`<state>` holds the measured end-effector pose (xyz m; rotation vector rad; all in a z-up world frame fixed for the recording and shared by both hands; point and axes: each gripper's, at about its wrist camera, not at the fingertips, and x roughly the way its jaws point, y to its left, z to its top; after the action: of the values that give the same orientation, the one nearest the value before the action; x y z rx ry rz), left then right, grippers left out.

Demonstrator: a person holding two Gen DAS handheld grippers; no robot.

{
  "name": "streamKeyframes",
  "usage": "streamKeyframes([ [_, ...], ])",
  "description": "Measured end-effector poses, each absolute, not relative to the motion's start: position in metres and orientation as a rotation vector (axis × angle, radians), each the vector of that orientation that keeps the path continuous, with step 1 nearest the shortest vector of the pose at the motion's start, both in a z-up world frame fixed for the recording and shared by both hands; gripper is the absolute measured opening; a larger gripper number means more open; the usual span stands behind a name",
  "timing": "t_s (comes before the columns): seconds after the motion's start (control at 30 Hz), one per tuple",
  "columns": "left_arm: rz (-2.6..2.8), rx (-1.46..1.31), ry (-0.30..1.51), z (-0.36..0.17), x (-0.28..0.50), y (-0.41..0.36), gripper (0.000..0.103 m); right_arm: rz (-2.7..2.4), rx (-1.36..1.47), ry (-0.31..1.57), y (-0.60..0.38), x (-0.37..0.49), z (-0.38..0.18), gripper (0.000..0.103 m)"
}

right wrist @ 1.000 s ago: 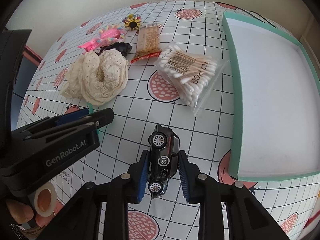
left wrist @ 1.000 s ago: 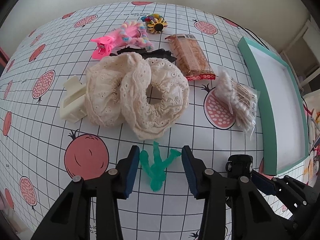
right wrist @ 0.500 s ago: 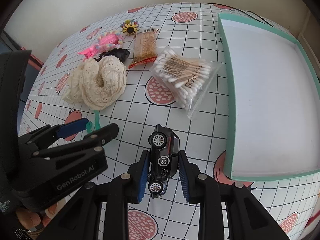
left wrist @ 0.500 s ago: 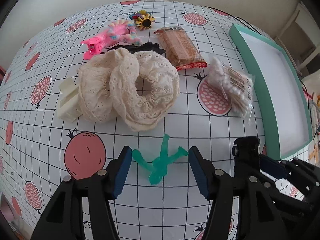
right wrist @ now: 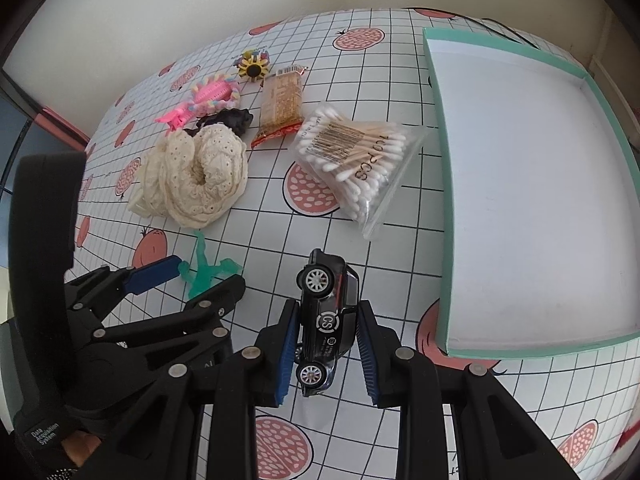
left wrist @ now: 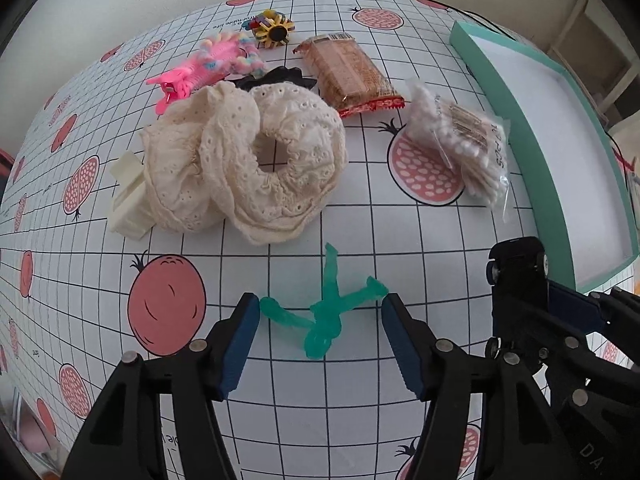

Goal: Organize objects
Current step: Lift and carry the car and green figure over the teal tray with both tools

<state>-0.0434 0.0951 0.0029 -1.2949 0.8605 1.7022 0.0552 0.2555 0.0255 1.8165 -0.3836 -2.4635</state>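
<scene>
A translucent green toy figure (left wrist: 332, 280) lies flat on the pomegranate-print tablecloth. My left gripper (left wrist: 320, 314) stands open around it, the figure's outstretched limbs reaching almost to both blue pads. The right wrist view shows the same green figure (right wrist: 200, 258) between the left gripper's (right wrist: 204, 274) fingers. My right gripper (right wrist: 328, 316) is shut on a black toy car (right wrist: 326, 308), turned on its side with its wheels to the left. That car (left wrist: 516, 264) also appears at the right of the left wrist view. A teal box (right wrist: 440, 160) with a white inside sits to the right.
Beyond the figure lies a cream lace scrunchie (left wrist: 248, 160), with a cream hair claw (left wrist: 128, 204) at its left. Further back are a pink clip (left wrist: 188, 80), a black scrunchie (left wrist: 280, 76), a sunflower clip (left wrist: 274, 30) and a snack packet (left wrist: 348, 76). A cotton swab bag (left wrist: 460, 140) lies by the box rim (left wrist: 516, 92).
My left gripper's jaws have spread wider around the green figure, which has turned and now lies splayed across the gap. The right gripper keeps its hold on the car.
</scene>
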Motion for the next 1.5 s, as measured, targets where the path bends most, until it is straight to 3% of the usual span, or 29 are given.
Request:
streamKeyframes([
  [0.07,1.695,-1.302,0.871,0.004,-0.048,0.093,0.054,-2.462,1.818,-0.384,0.255,0.055,0.026,0.031],
  [0.1,1.683,-1.309,0.850,0.003,-0.052,0.091,0.042,-2.462,1.819,-0.384,0.255,0.055,0.026,0.030],
  [0.53,1.698,-1.332,0.776,0.016,-0.061,0.085,0.038,-2.489,1.773,-0.412,0.260,0.059,0.034,0.030],
  [1.03,1.757,-1.093,0.366,0.140,-0.057,0.100,0.038,-2.734,1.483,-0.494,0.306,0.070,0.124,0.030],
  [1.2,1.722,-1.055,0.348,0.165,-0.039,0.127,0.038,-2.813,1.445,-0.498,0.335,0.066,0.148,0.030],
  [1.5,1.666,-1.037,0.391,0.157,-0.016,0.201,0.039,-2.901,1.567,-0.491,0.408,0.037,0.147,0.030],
])
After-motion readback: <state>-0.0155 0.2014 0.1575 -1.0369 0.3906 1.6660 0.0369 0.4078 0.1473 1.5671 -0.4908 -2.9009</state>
